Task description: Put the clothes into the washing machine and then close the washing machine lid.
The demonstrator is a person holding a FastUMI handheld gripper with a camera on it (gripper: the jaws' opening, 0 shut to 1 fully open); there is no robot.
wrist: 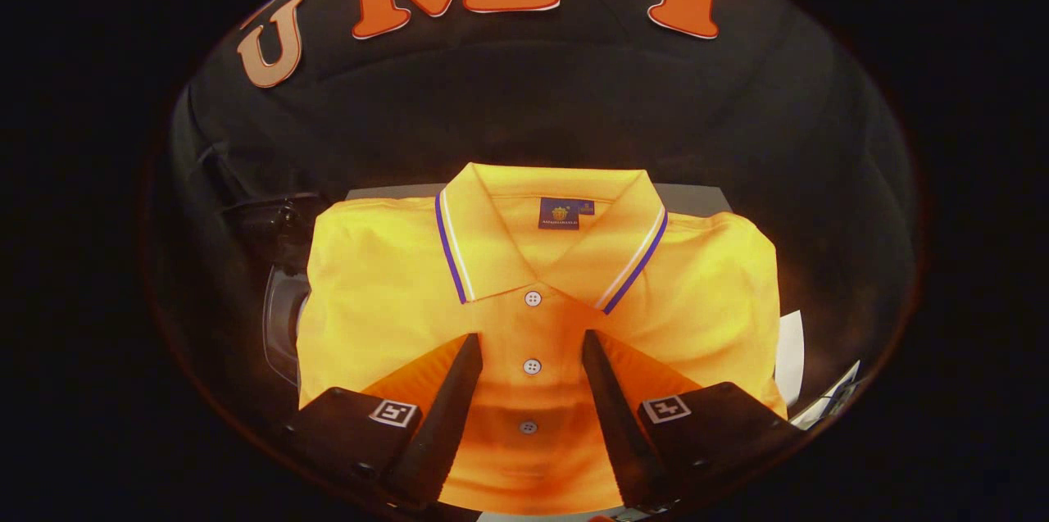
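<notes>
A folded yellow-orange polo shirt [385, 292] with a purple and white striped collar lies flat just ahead of me, its collar pointing away. My gripper [531, 340] hovers over the shirt's button placket with its two black fingers [455, 399] spread apart. The middle button sits between the fingertips. Nothing is pinched between them. To the left of the shirt, a dark round opening with a pale rim [283, 325], partly covered by the cloth, looks like part of the washing machine.
A grey surface [697, 198] shows behind the shirt's collar. White sheets or edges [791, 354] stick out to the right of the shirt. A dark object [266, 219] sits beyond the shirt's left shoulder.
</notes>
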